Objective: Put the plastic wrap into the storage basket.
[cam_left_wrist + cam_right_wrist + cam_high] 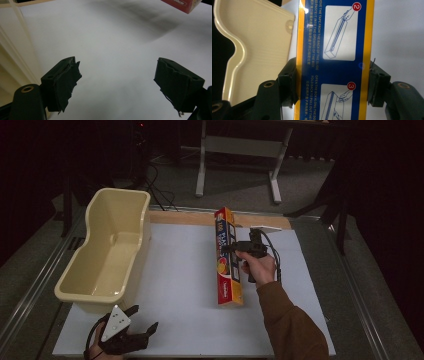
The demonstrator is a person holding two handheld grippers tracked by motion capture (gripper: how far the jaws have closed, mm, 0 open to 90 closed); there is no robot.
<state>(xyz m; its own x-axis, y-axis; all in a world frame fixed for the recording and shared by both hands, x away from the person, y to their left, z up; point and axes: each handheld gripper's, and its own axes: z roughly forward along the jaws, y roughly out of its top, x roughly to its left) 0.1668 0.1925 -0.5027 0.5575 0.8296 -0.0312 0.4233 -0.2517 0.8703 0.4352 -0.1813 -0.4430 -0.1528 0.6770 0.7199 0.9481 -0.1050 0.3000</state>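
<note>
The white worktop carries a cream tub, empty, well to the far side of the right claw. That claw is clamped across the long wrap box, jaws pressing both narrow yellow edges near mid-length. Probably the box is bound for the tub: lift level, keep the squeeze steady so the cardboard neither buckles nor swings. The left claw rests with jaws apart, holding nothing, the tub just beside it.

A white table frame and black cables on the grey floor beyond
</note>
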